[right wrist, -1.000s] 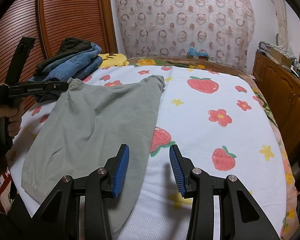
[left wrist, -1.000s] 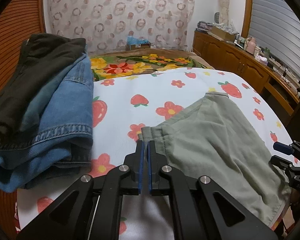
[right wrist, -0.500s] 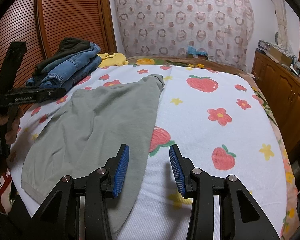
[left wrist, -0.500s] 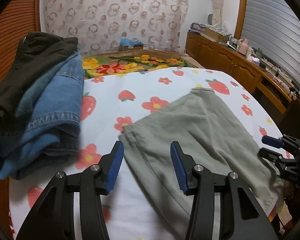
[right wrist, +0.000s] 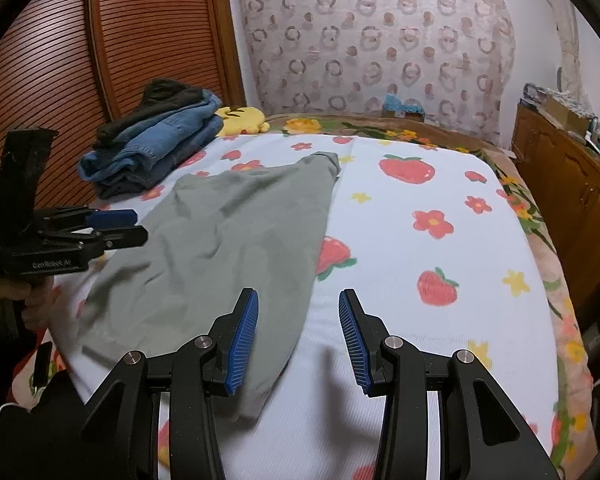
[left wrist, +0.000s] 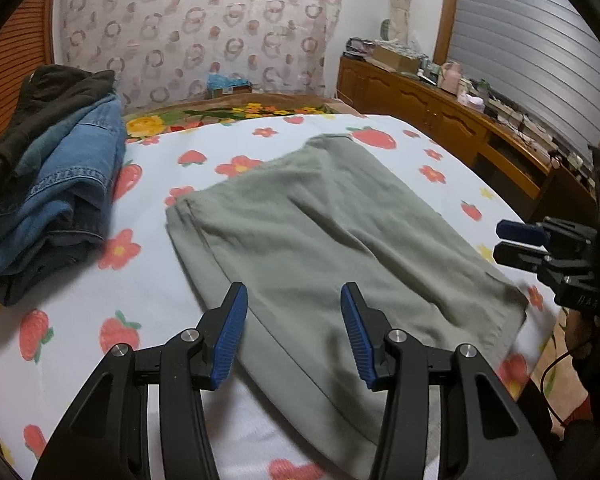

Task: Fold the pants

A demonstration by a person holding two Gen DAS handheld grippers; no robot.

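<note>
Left wrist view: your left gripper (left wrist: 293, 330) is released, blue pads (left wrist: 231, 338) spread wide with nothing between them. The green pants (left wrist: 340, 248) lie flat on the bedsheet (left wrist: 148, 292), directly ahead of and under the fingers; the near edge of the fabric runs below the gap between the pads. No contact visible between pads and cloth. Ahead and to the left of the tool sits a stack of jeans (left wrist: 60, 196), with a dark garment (left wrist: 40, 116) on top, apart from the pants. At far right your right gripper (left wrist: 520, 242) comes in from the side, just past the pants' right corner. From this angle you see its fingers edge-on, one above the other with a thin gap. A wooden cabinet (left wrist: 440, 120) runs along the wall ahead-right.

Right wrist view: your right gripper (right wrist: 298, 338) is also released, pads wide apart, holding nothing. The pants (right wrist: 220, 248) are ahead and to the left; the left pad (right wrist: 242, 344) hangs over the near tip of the fabric, the right pad (right wrist: 354, 344) over bare sheet (right wrist: 420, 320). Can't tell if the left pad touches the cloth. Your left gripper (right wrist: 116, 226) shows at far left, held in your hand (right wrist: 24, 292), fingers pointing at the pants' left edge. The jeans (right wrist: 152, 152) are far ahead-left, with a yellow plush toy (right wrist: 242, 120) just beside them.
</note>
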